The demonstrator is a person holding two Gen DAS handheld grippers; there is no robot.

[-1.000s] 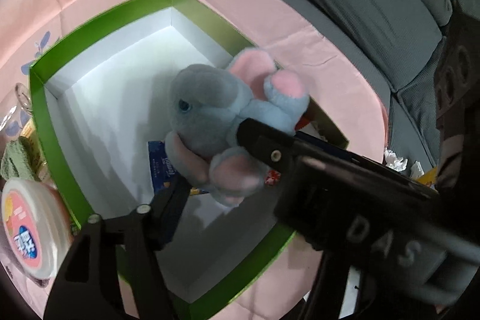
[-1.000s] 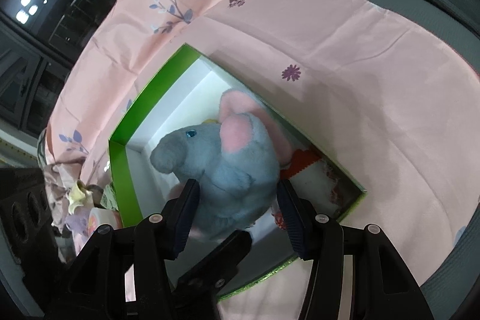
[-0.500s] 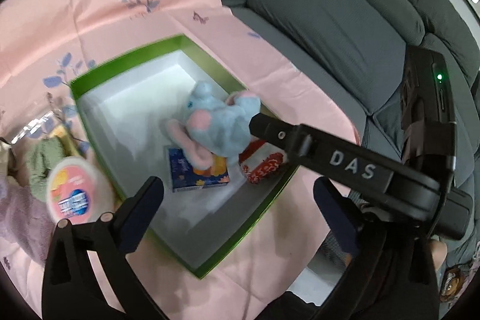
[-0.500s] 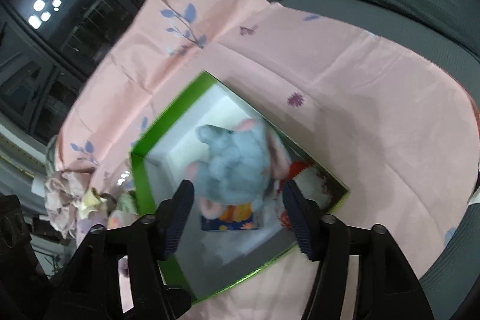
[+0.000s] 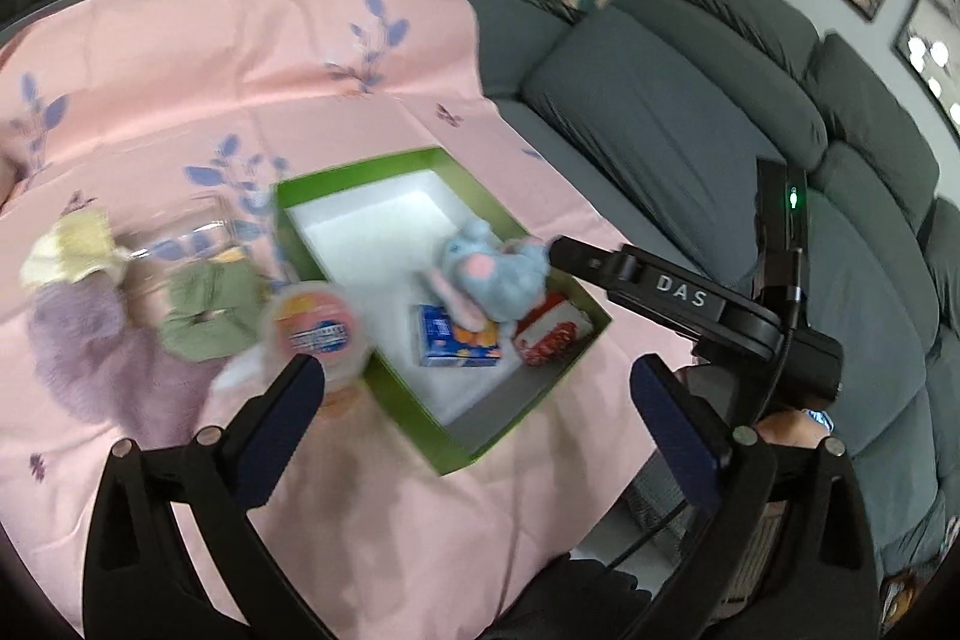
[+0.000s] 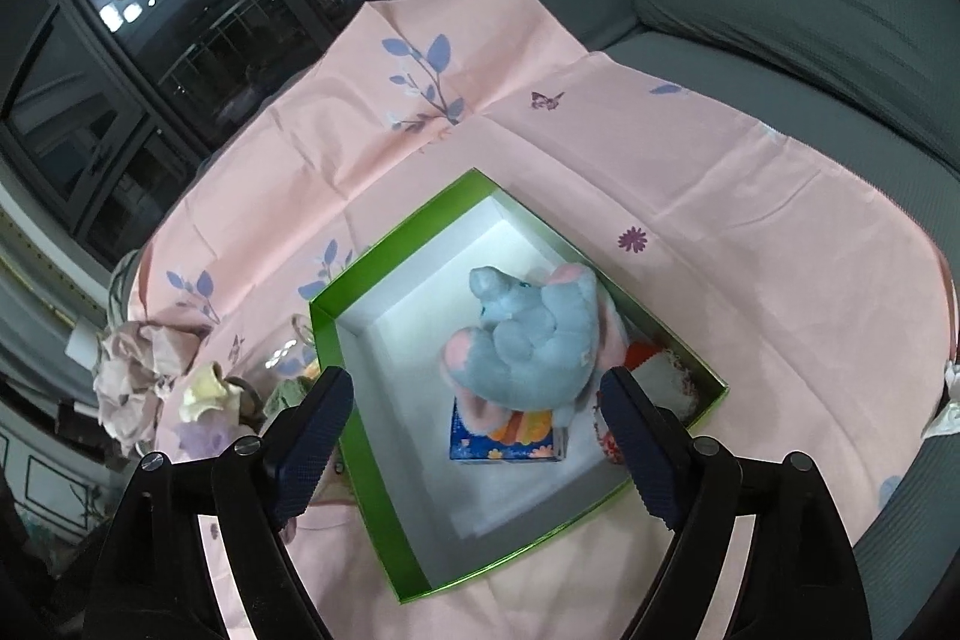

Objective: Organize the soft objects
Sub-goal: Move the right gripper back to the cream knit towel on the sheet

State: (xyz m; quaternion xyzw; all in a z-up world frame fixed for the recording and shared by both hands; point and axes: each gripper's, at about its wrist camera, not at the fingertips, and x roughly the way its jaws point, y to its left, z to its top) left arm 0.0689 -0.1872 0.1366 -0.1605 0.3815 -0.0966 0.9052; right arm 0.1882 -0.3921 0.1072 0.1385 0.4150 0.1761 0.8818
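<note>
Left gripper (image 5: 477, 400) spread wide, empty, above the pink cloth (image 5: 180, 100). Right gripper (image 6: 474, 415) jaws opening, nothing pinched, above the green box (image 6: 354, 436). Grey-pink plush elephant (image 6: 528, 346) lies loose in the box, on a blue packet (image 6: 510, 442), red-white item (image 5: 549, 334) just beside. Round tub (image 5: 315, 328), green fabric (image 5: 207, 310), purple fluffy piece (image 5: 78, 340) sit outside the box.

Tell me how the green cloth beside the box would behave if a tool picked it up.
The green cloth lies crumpled in folds, so it would probably hang limp. It looks thin, likely light. Being soft, it should not roll or break.
</note>
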